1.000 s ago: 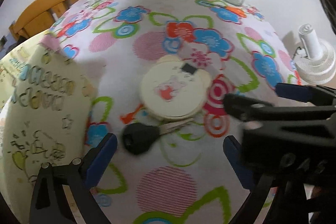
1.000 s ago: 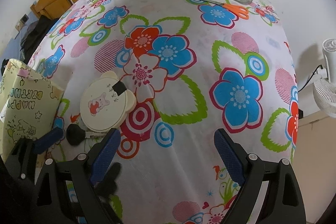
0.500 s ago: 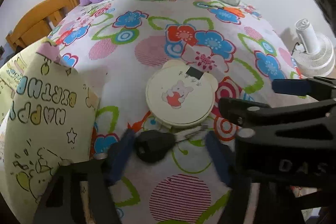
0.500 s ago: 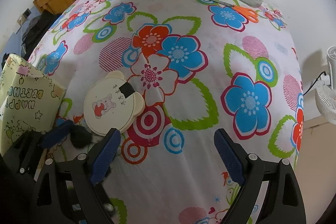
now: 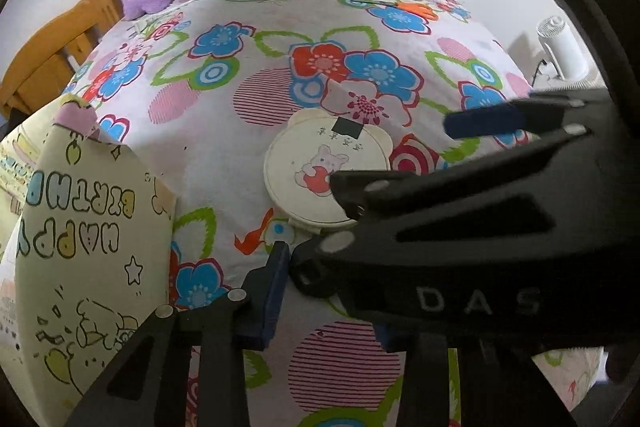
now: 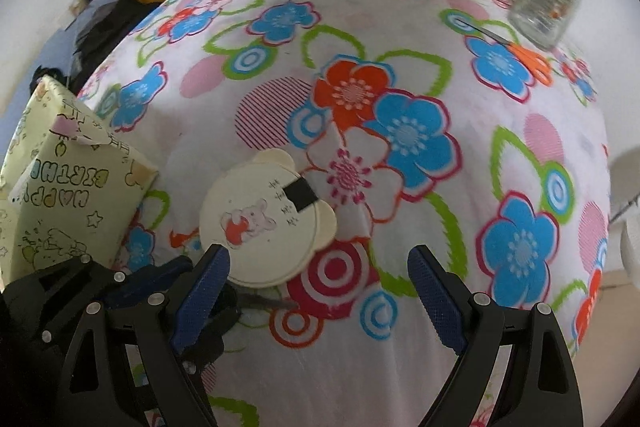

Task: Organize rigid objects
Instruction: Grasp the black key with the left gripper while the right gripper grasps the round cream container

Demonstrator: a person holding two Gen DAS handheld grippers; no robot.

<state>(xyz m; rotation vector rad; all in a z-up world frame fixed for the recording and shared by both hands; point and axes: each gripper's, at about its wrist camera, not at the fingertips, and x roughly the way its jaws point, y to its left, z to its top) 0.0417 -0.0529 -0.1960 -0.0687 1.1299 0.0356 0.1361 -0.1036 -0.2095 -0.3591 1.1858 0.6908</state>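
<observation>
L gripper [image 5: 320,277]: jaws closing on black-headed key [image 5: 310,277], which lies on floral tablecloth [image 5: 224,155] just below cream bear-shaped case [image 5: 320,167]; key head sits betw. the blue pads, mostly hidden by R gripper body. Contact w/ far pad not visible. R gripper [image 6: 320,291]: jaws spread wide, nothing betw. them, over cloth, beside case. Key blade [image 6: 268,303] visible below case. "Happy Birthday" gift box [image 5: 80,247] to the left.

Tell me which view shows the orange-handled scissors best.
The right wrist view: the orange-handled scissors lie unobstructed on the tablecloth beside the glass jar, blades and handles both distinct. The left wrist view shows them too, but smaller and farther off, near the table's far edge.
</observation>
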